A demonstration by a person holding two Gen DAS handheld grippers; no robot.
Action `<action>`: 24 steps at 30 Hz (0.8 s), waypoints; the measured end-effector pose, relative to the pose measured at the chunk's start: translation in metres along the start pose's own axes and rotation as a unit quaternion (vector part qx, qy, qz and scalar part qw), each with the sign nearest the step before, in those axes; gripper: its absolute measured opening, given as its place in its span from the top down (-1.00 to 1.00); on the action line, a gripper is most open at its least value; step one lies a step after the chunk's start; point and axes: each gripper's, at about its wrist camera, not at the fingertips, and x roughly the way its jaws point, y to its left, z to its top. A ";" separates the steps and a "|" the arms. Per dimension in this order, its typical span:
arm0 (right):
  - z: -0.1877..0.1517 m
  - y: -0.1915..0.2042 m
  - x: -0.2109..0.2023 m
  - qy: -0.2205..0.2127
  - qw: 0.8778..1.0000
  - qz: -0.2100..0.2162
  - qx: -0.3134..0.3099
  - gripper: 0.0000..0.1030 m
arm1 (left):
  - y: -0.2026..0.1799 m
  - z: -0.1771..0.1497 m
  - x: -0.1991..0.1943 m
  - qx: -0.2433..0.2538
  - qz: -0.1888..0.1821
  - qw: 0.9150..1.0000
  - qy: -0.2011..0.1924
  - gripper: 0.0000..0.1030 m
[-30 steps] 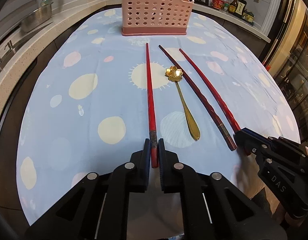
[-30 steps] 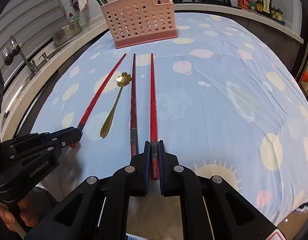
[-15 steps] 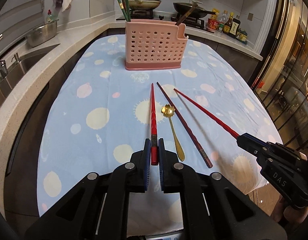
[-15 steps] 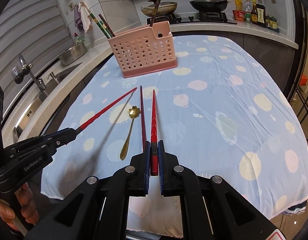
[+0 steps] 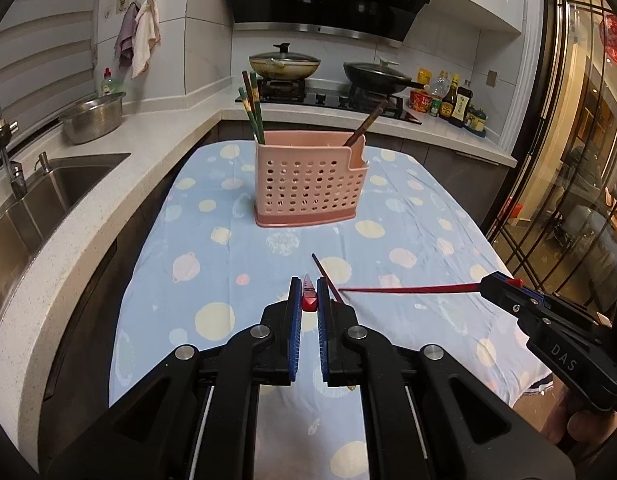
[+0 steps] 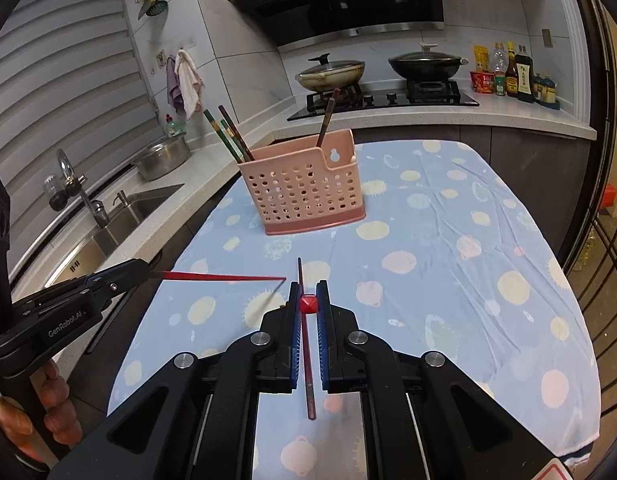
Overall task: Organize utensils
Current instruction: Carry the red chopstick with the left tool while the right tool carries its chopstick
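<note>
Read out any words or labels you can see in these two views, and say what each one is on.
"DAS": on the right gripper body.
"GenRobot.AI": on the left gripper body.
Labels on the sauce bottles by the stove: too small to read.

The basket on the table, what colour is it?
The basket is pink plastic with rows of round holes, seen best from the left wrist camera.

Steel bowl (image 5: 93, 121) beside the sink (image 5: 48, 188), two lidded pans (image 6: 331, 73) on the hob, sauce bottles (image 6: 523, 74) alongside.
</note>
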 end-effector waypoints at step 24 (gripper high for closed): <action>0.054 0.008 0.011 -0.049 0.999 0.006 -0.017 0.87 | -0.001 0.062 0.006 0.003 0.006 0.998 -0.057 0.86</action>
